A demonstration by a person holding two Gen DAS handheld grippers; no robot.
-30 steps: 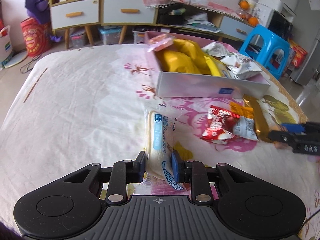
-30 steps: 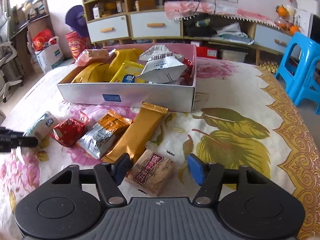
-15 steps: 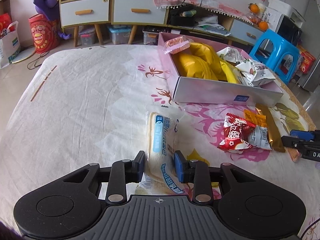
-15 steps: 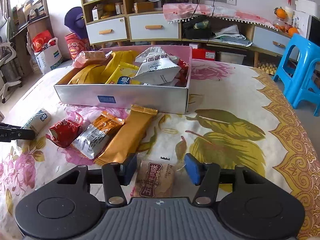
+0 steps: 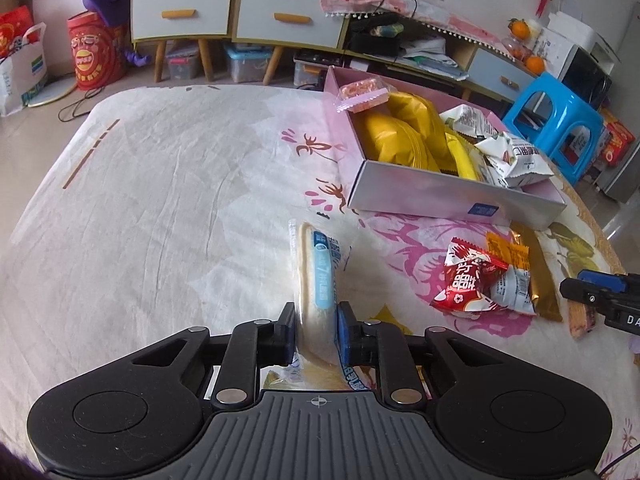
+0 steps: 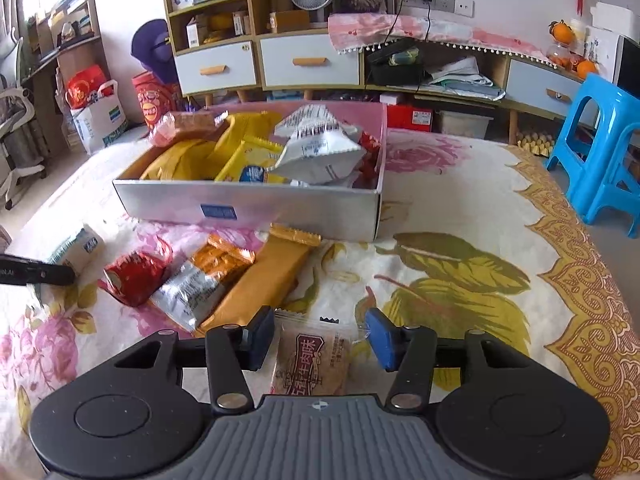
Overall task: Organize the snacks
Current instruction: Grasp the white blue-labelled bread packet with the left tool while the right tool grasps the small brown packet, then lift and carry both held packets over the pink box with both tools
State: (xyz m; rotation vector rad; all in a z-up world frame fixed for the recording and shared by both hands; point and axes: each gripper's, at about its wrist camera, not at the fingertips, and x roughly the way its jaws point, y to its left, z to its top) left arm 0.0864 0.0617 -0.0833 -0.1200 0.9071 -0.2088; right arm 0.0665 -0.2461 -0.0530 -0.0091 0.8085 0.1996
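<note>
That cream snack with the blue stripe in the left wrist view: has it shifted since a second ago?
Yes. The cream snack has tipped from flat onto its edge, clamped in the left hand-held gripper, still short of the box.

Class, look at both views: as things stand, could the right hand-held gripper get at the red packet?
Probably not directly. The right hand-held gripper is closing around a biscuit packet, and the gold bar and silver packet lie between it and the red packet.

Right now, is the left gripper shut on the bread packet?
Shut on it. The left gripper has both pads pressed against the bread packet, which stands on edge between them.
</note>
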